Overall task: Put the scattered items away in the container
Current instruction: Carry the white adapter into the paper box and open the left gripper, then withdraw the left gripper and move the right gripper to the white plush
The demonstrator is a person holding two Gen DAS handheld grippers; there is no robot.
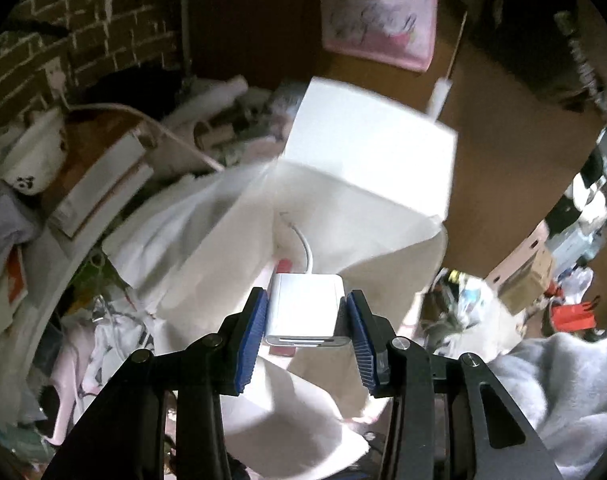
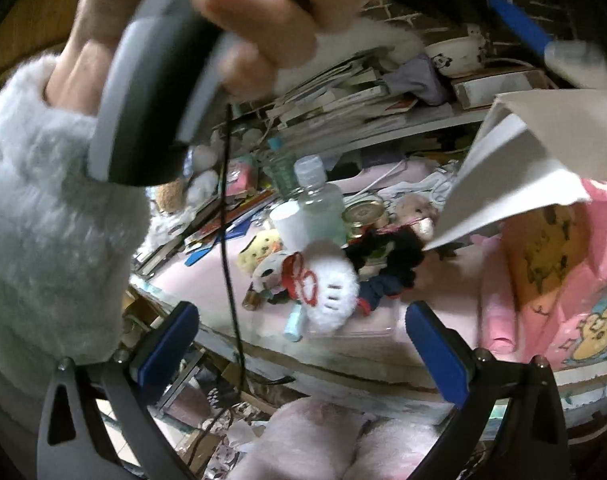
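Note:
My left gripper (image 1: 307, 294) is shut on a white adapter (image 1: 303, 312) with a short white cable, its blue pads pressing on both sides. It hangs over the open mouth of a white fabric container (image 1: 367, 148), and a pink item lies inside below it. In the right wrist view the container (image 2: 523, 160) stands at the right. Scattered items lie on the pink-covered table (image 2: 207, 292): a white plush toy (image 2: 327, 284), a dark doll (image 2: 383, 256), a clear bottle (image 2: 315, 204) and a small can (image 2: 363, 212). My right gripper (image 2: 303, 340) is open and holds nothing, near the table's front edge.
A hand in a fluffy pale sleeve (image 2: 43, 208) holds the other gripper's handle at upper left of the right wrist view. Books and papers (image 2: 343, 100) are piled behind the toys. A pink printed bag (image 2: 563, 280) lies at the right. A grey blanket (image 1: 563, 380) is at lower right.

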